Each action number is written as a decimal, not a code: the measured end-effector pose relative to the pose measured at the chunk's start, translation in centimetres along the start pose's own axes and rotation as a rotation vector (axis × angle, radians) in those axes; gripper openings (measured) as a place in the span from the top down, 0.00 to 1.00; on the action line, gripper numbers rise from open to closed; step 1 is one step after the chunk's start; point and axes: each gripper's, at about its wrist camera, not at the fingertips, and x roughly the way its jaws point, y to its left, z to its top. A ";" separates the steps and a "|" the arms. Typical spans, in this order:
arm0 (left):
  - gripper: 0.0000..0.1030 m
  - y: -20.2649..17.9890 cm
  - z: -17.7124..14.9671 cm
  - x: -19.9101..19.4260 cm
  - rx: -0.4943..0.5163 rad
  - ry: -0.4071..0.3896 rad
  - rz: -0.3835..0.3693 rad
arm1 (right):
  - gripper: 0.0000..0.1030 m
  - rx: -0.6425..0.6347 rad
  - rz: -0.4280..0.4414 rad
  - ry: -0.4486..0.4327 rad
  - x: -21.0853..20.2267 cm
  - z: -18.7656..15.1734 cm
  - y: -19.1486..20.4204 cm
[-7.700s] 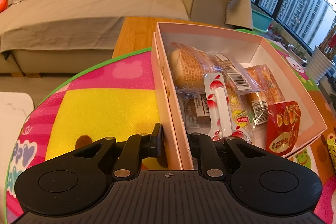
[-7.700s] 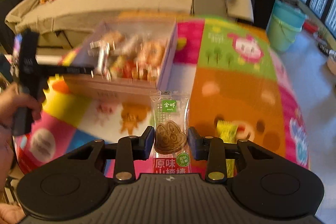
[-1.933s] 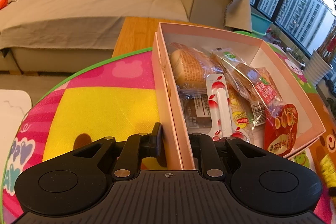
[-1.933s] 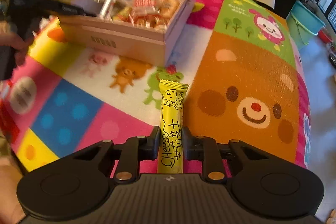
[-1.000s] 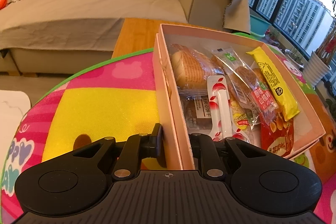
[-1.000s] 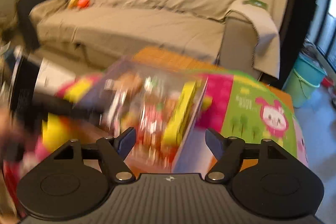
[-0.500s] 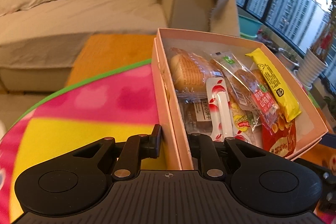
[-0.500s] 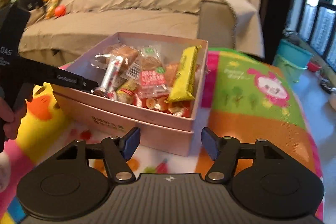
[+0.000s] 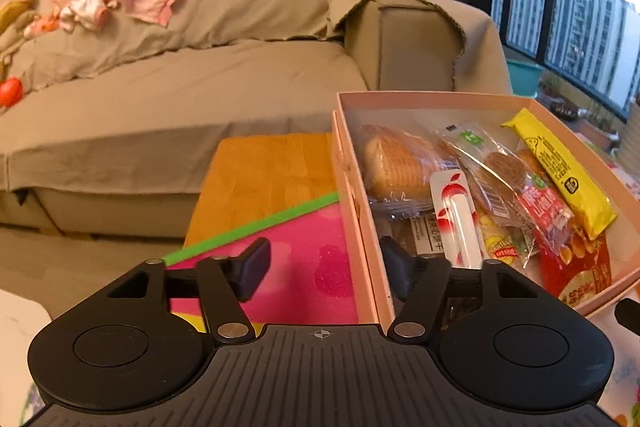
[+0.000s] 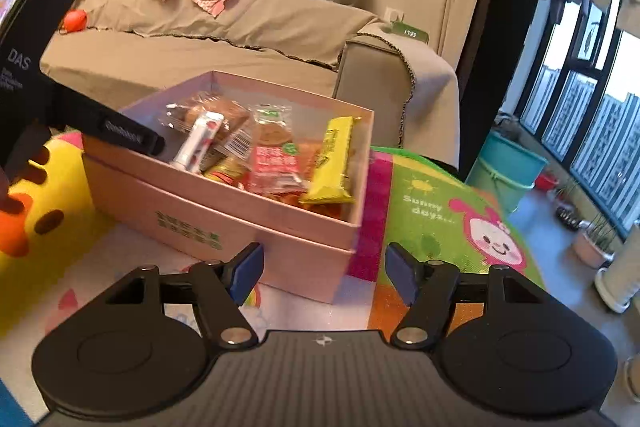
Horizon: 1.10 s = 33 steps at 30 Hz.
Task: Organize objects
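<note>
Colourful mat (image 10: 440, 211); pink box (image 10: 256, 223) packed with snacks.

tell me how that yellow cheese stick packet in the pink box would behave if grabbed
The yellow cheese stick packet is long and slim, so probably light. Its glossy wrapper looks slippery and may crinkle. It lies propped on other snacks in the pink box, so it would likely slide if nudged.

Box (image 10: 256, 215): matt pink cardboard, smooth walls.
Snack packets (image 9: 500, 183): glossy clear and printed plastic film, crinkled.
Yellow bar (image 9: 560, 167): shiny foil-like wrapper.
Play mat (image 10: 440, 223): smooth printed surface, faint sheen.
Desk (image 9: 268, 171): bare wood, grain visible.
Sofa cover (image 9: 180, 99): matt woven cloth.
Left gripper (image 9: 324, 269): matt black plastic, ribbed, metal rivets.
</note>
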 end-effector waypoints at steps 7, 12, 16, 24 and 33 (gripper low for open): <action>0.34 0.1 0.0 -3.6 -0.007 -0.058 -0.021 | 0.31 0.045 -0.020 0.002 -0.9 -0.1 -0.9; 0.34 -1.4 -3.5 -11.1 0.032 -0.164 -0.058 | 0.13 0.066 0.067 0.031 -3.4 -0.8 -1.5; 0.34 -3.5 -8.6 -13.9 0.042 -0.163 -0.026 | 0.00 0.144 0.111 0.069 -6.2 -3.3 -1.1; 0.34 -6.4 -12.7 -13.0 0.061 -0.031 -0.012 | 0.00 0.238 0.047 0.123 -7.3 -7.1 0.3; 0.32 -6.3 -13.1 -12.9 0.018 -0.025 -0.001 | 0.00 0.282 0.010 0.127 -4.9 -6.9 0.2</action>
